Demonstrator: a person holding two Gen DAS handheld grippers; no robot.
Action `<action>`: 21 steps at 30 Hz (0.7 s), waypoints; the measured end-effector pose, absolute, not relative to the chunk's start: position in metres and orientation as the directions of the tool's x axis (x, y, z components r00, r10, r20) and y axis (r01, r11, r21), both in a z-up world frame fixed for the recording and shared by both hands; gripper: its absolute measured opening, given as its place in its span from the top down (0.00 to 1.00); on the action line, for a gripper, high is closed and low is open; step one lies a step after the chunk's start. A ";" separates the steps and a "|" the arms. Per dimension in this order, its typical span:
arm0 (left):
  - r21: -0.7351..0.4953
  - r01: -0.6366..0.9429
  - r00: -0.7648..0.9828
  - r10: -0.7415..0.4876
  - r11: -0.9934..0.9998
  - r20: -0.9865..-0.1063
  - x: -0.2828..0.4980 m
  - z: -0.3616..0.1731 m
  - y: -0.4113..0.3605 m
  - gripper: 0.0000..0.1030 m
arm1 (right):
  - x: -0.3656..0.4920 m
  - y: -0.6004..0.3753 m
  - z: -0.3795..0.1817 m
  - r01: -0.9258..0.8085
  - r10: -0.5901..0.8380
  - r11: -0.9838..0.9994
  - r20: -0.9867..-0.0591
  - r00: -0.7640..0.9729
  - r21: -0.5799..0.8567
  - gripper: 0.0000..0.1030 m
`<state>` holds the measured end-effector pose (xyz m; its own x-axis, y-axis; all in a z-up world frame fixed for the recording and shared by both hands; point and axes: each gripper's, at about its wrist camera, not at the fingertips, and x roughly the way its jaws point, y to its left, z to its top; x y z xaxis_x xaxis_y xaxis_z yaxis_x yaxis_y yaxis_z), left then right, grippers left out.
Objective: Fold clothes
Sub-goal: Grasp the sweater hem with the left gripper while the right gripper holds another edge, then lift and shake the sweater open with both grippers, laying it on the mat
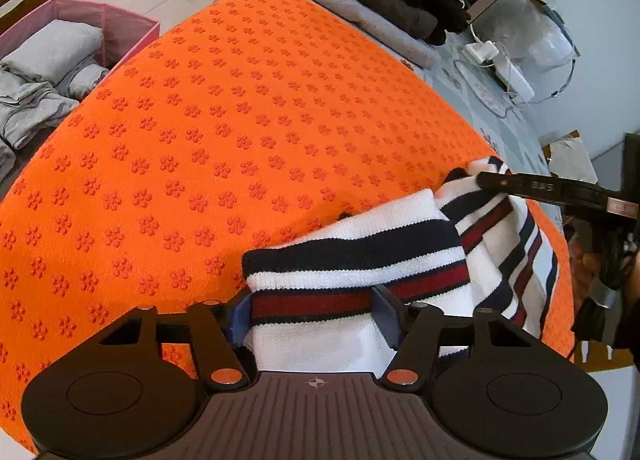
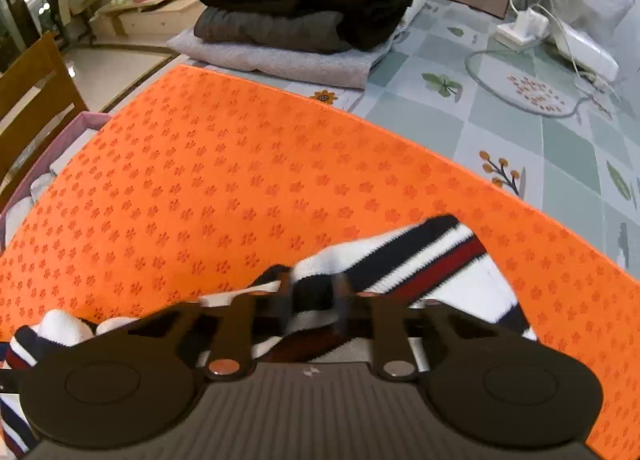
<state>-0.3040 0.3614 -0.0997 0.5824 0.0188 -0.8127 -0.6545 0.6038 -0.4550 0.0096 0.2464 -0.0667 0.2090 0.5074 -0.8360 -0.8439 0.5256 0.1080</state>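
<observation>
Two grippers engaged on one striped knit garment (image 1: 360, 260), bunched at the near edge of the orange mat (image 1: 240, 120). Step in hand, as judged: seizing the garment at two points before spreading it flat for folding.

Left gripper (image 1: 314, 318): jaws part-way apart, straddling the red-and-navy striped band. Cloth between the pads; firm pressure not confirmable from the left wrist view.

Right gripper (image 2: 312, 304): jaws nearly together, pinched on a navy-and-white fold of the same garment. Also visible in the left wrist view, reaching in from the right onto the far corner of the cloth.

Surroundings: stack of folded dark clothes (image 2: 304, 8) at the far side of the table, well apart from the mat. Pink box (image 1: 100, 24) with grey clothes beside the mat's left edge.

Next move, as judged: complete the left-hand clamp on the band, then lift and draw both hands apart to open the garment over the bare mat. Requires equal tension on both sides; likely fault is thick knit slipping from a half-closed left jaw.
</observation>
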 end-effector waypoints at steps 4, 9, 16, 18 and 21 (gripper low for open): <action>-0.470 -0.641 0.595 0.006 0.607 -0.804 -0.307 -0.100 0.364 0.48 | 0.006 0.217 -0.044 -0.817 0.555 0.559 -0.797 0.240 0.143 0.85; -0.471 -0.601 0.609 -0.011 0.646 -0.793 -0.308 -0.094 0.363 0.66 | -0.001 0.159 -0.015 -0.754 0.587 0.630 -0.750 0.306 0.186 0.86; -0.501 -0.504 0.658 -0.063 0.704 -0.751 -0.311 -0.073 0.356 0.74 | -0.025 0.068 0.008 -0.622 0.565 0.748 -0.715 0.412 0.233 0.87; -0.509 -0.458 0.673 -0.090 0.729 -0.734 -0.309 -0.065 0.351 0.76 | -0.033 0.043 0.008 -0.578 0.543 0.781 -0.717 0.438 0.239 0.87; -0.524 -0.377 0.687 -0.149 0.764 -0.711 -0.302 -0.053 0.340 0.82 | -0.043 0.007 0.001 -0.499 0.503 0.828 -0.731 0.462 0.254 0.87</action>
